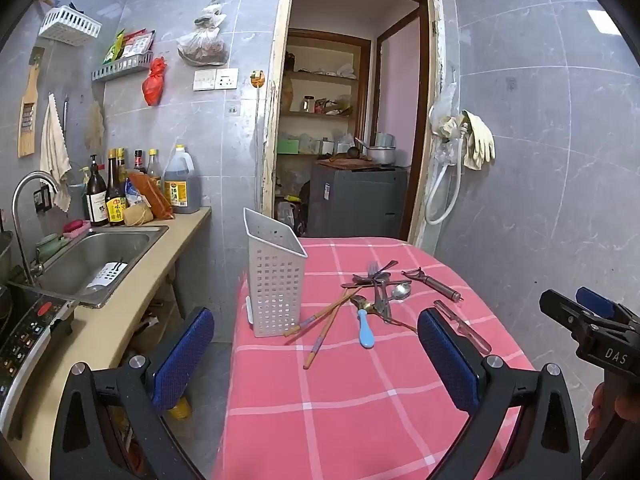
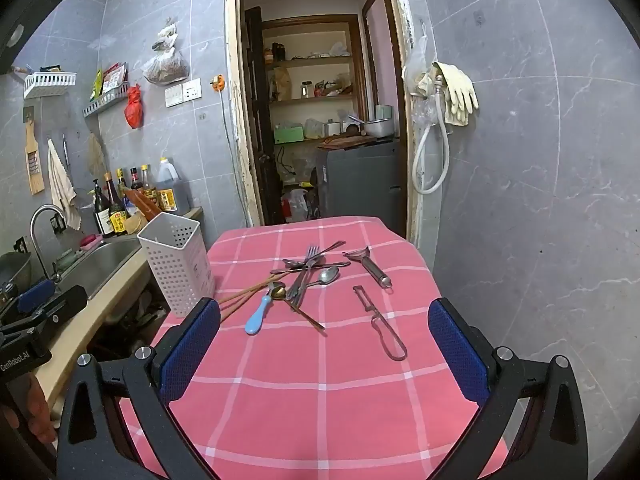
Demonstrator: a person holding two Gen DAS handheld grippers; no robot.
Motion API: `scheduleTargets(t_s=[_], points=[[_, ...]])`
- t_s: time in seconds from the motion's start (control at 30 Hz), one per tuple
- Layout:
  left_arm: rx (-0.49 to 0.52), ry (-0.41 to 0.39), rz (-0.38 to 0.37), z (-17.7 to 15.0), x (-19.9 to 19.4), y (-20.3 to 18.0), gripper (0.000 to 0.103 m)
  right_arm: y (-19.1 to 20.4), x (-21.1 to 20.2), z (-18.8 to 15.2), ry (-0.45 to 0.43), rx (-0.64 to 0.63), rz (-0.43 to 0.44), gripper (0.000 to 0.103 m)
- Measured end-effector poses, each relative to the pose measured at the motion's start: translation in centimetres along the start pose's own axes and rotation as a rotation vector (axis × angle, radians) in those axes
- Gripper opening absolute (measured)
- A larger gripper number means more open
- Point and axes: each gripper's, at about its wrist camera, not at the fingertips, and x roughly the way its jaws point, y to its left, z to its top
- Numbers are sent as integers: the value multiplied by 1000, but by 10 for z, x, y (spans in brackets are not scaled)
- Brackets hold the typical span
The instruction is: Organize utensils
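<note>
Pink cloth (image 2: 320,400) held the chopsticks (image 2: 244,294), pointing toward eight o'clock; forks (image 2: 306,268) crossed at one o'clock; both my grippers (image 2: 324,344) gaped wide, empty.

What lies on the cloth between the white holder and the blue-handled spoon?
The chopsticks, slanting across the pink cloth between the holder and the spoon. The left wrist view shows it best.
</note>
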Motion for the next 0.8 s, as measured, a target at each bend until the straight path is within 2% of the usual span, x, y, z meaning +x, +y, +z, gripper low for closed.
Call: scheduleTargets(t_s=[0.37, 0.8], points=[[-1, 2, 0, -8, 3, -3, 102, 1, 1, 0, 1, 0, 1, 102], [-12, 9, -9, -3, 2, 1, 102, 2, -1, 0, 3, -1, 1, 102]])
